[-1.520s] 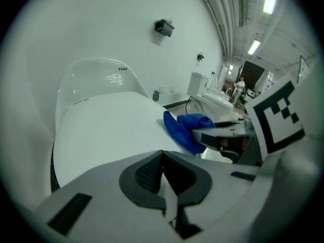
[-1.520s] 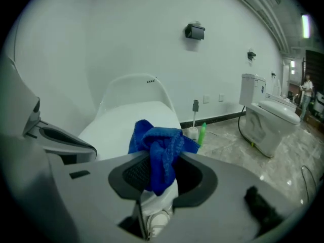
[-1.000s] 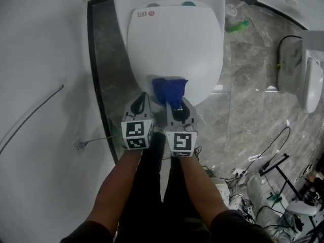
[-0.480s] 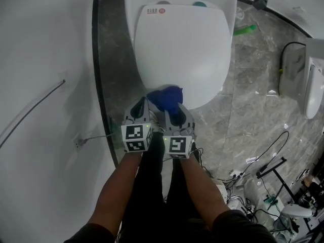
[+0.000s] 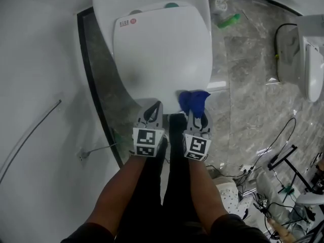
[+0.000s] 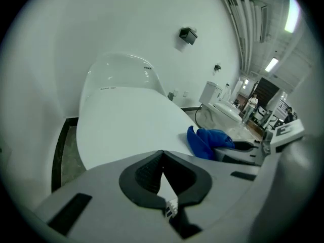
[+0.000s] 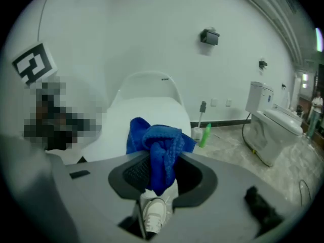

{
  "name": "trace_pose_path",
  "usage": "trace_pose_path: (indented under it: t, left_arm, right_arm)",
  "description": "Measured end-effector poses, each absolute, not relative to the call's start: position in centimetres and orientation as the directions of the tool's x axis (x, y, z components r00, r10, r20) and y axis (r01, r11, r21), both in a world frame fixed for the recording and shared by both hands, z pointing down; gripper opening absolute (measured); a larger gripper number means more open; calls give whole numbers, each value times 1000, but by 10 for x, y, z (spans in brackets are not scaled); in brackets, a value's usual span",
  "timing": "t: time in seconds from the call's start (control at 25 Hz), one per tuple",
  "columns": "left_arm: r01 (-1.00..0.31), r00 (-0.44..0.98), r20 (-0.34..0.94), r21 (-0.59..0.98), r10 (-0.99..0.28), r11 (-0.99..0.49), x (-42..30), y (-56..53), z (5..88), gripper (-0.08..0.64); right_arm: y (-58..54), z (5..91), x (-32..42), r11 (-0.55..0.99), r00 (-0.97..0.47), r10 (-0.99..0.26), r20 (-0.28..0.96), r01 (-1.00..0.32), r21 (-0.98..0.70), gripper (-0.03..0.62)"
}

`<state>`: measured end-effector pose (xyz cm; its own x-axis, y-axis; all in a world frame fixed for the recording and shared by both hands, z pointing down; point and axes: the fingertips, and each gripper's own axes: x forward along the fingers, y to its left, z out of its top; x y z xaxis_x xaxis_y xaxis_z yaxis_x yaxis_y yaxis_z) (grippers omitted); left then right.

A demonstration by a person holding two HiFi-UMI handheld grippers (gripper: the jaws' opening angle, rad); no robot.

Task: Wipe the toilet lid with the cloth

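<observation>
Head view: right tool (image 5: 195, 114) is clamped on the blue cloth (image 5: 194, 100), which hangs at the front-right edge of the toilet lid (image 5: 162, 54). Left tool (image 5: 153, 109) is fully closed and empty, just beside it. Lid looks clean; probably a stroke's end, coverage unconfirmed.

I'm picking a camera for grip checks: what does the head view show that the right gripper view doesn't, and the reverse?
Only the head view: the person's forearms and a black stand on the floor. Only the right gripper view: the right gripper with its jaws shut on the blue cloth, a white shoe below it, a wall-mounted black box. Both: the toilet lid, the cloth, the green bottle, the second toilet.
</observation>
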<state>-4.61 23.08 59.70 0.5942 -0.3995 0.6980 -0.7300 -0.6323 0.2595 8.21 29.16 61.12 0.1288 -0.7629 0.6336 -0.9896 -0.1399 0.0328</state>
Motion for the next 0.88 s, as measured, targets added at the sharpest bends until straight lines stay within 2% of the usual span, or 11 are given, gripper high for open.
trace_pose_path:
  t: [0.2, 0.32, 0.48, 0.72, 0.88]
  left_arm:
    - [-666, 639, 681, 258, -357, -700, -18, 240, 589, 11]
    - [-667, 648, 664, 257, -374, -699, -19, 235, 566, 11]
    - [-686, 655, 621, 250, -431, -683, -33, 224, 498, 11]
    - [-682, 698, 501, 244, -512, -690, -80, 201, 344, 11]
    - [-711, 664, 496, 190, -559, -677, -111, 196, 265, 11]
  right_arm:
    - [295, 615, 120, -245, 209, -728, 653, -969, 37, 112]
    - [283, 585, 126, -235, 197, -762, 617, -972, 21, 112]
    - [263, 495, 117, -144, 145, -826, 545, -989, 46, 112]
    - [250, 322, 79, -80, 97, -876, 473, -995, 57, 109]
    - [244, 226, 50, 30, 12, -911, 413, -995, 95, 109]
